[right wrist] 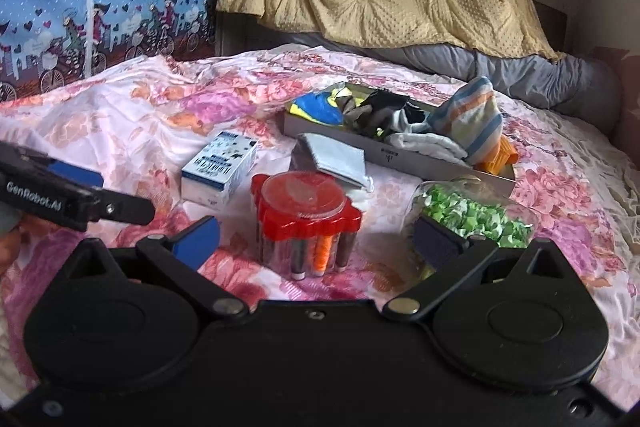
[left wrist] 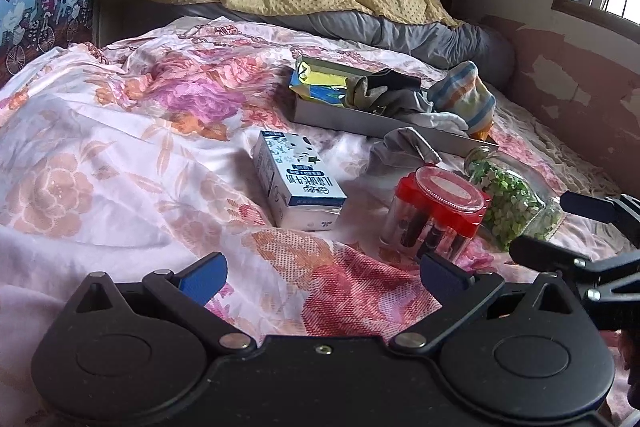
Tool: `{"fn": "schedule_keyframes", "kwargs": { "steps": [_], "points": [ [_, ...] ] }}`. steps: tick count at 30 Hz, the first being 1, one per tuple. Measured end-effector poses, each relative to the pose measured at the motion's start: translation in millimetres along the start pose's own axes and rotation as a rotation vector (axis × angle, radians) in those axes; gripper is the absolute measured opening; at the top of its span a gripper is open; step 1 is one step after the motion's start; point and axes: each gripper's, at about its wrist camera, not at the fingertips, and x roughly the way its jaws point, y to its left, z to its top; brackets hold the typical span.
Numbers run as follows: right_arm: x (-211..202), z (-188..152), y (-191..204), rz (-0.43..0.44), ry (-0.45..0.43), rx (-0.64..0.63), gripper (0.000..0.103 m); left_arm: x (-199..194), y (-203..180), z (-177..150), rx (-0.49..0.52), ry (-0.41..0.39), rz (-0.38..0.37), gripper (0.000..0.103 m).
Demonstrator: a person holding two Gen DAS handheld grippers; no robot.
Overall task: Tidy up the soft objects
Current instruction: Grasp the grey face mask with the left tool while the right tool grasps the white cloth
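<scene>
the left tongs (left wrist: 324, 275) stand wide apart and hold nothing, hovering over the flowered bedspread (left wrist: 120, 155) on the near side of the tray (left wrist: 360, 123). the right tongs (right wrist: 316, 241) are also spread wide and empty, with the red-lidded jar (right wrist: 306, 211) just beyond the gap between them, on the near side of the tray too

taking the tray as the landmark: it is a long grey one lying on the bed, and most of the soft things already sit in it. there is a blue and yellow cloth (right wrist: 316, 109) at its left end, dark and grey socks or gloves (right wrist: 376, 113) bunched in the middle, a white piece (right wrist: 424, 143) beside them, a striped cloth (right wrist: 468, 119) heaped toward the right end and something orange (right wrist: 500, 153) poking out beneath that

one soft thing is not yet in: a folded grey cloth (right wrist: 332, 161) lies on the bedspread just in front of the tray, touching or nearly touching its near wall. judging by this, the sorting is mostly done and this grey cloth looks like the last piece to lift in

the hard things stay outside the tray: the milk carton (left wrist: 296, 183) to its near left, the red-lidded jar in front, and a glass jar of green bits (left wrist: 508, 195) lying on its side off the tray's near right end
</scene>
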Motion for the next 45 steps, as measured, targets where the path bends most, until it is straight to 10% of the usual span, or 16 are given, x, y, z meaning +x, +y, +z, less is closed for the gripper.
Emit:
{"fn": "schedule_keyframes", "kwargs": {
  "steps": [22, 36, 45],
  "points": [
    [39, 34, -80, -0.089, -0.037, 0.068, 0.103, 45, -32, 70, 0.054, 0.038, -0.076, 0.102],
    [95, 50, -131, -0.106, 0.008, 0.075, 0.103, 130, -64, 126, 0.109, 0.200, -0.099, 0.102],
    [115, 59, -154, -0.081, 0.000, 0.119, 0.103, 150, -63, 131, 0.114, 0.250, -0.109, 0.072]
  ]
}}
